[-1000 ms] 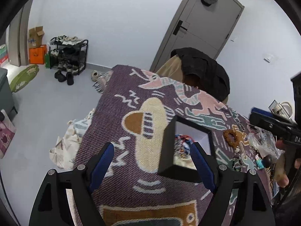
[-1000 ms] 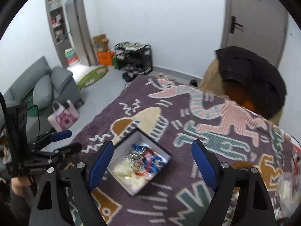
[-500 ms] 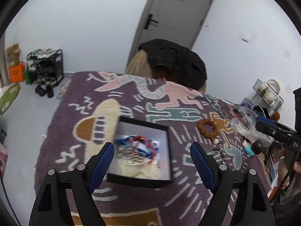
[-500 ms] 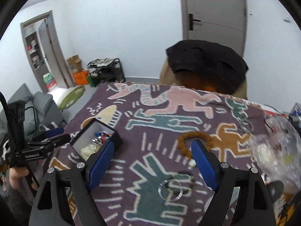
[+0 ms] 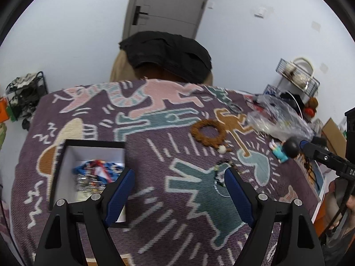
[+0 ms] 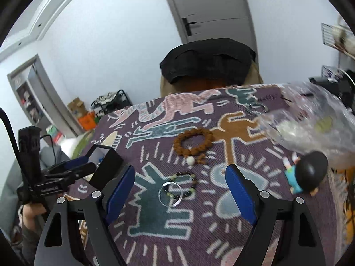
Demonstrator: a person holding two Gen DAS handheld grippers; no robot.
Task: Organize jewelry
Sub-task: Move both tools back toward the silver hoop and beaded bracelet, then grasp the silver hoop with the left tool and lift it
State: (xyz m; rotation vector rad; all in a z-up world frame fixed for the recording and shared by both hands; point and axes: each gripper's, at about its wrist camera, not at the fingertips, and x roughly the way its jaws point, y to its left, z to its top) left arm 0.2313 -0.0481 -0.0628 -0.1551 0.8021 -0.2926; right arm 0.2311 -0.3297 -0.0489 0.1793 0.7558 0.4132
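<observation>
A black box (image 5: 66, 146) with a white inside holds several pieces of jewelry (image 5: 95, 173) at the left of the patterned cloth; it also shows in the right wrist view (image 6: 106, 164). A brown bead bracelet (image 5: 208, 132) (image 6: 192, 141) lies mid-table. A dark bead bracelet (image 6: 188, 184) and a clear ring (image 6: 170, 194) lie between my right gripper's fingers, below them. My left gripper (image 5: 179, 184) is open and empty over the cloth, right of the box. My right gripper (image 6: 180, 186) is open and empty.
A small figurine with a black head (image 6: 308, 173) (image 5: 286, 149) lies at the right. A clear plastic bag (image 6: 310, 126) sits at the far right. A chair draped with dark cloth (image 5: 168, 55) stands behind the table. The cloth (image 5: 155, 199) covers the whole table.
Both grippers have swung right across the table. The box moved to the left in both views, and the dark bracelet and clear ring now lie under my right gripper.
</observation>
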